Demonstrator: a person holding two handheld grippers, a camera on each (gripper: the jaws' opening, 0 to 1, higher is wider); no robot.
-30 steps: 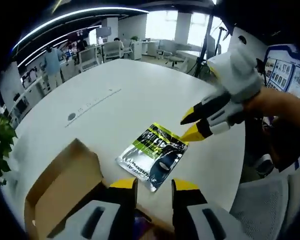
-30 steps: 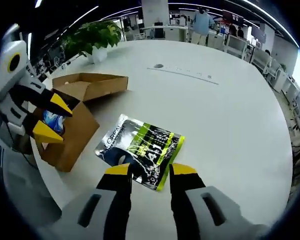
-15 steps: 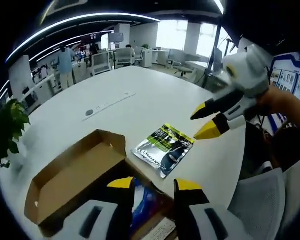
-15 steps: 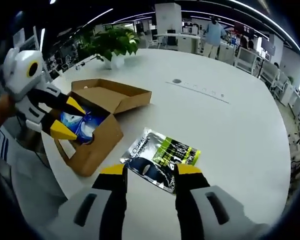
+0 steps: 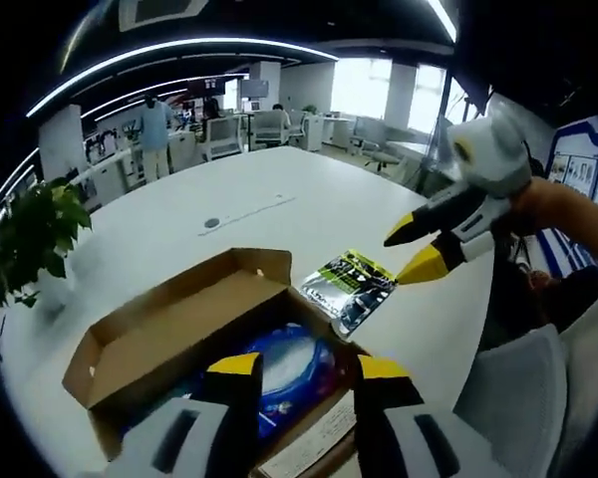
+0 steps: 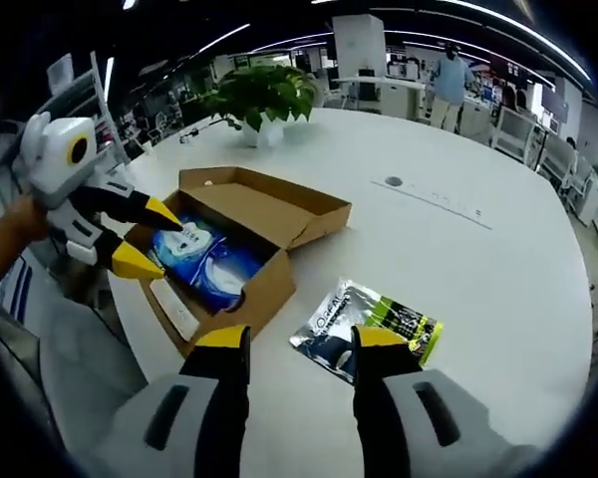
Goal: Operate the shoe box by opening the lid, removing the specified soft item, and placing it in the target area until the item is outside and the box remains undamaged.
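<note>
Holding both tongs, left (image 6: pixel 130 237) and right (image 5: pixel 419 247), open and empty, we are hovering over the open box (image 6: pixel 241 244) at the desk (image 6: pixel 478 269) edge; the pouch (image 6: pixel 369 327) is lying outside, beside it.

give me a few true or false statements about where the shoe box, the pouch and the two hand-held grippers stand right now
1. The shoe box has its lid open. True.
2. The green and silver pouch lies inside the box. False: it lies on the white table, beside the box.
3. A blue and white packet lies in the box. True.
4. The left hand-held gripper is clamped on the pouch. False: its jaws are apart and empty, over the box's near end.
5. The right hand-held gripper holds nothing. True: it hovers open near the pouch.
6. A potted plant stands inside the box. False: it stands on the table beyond the box.
</note>
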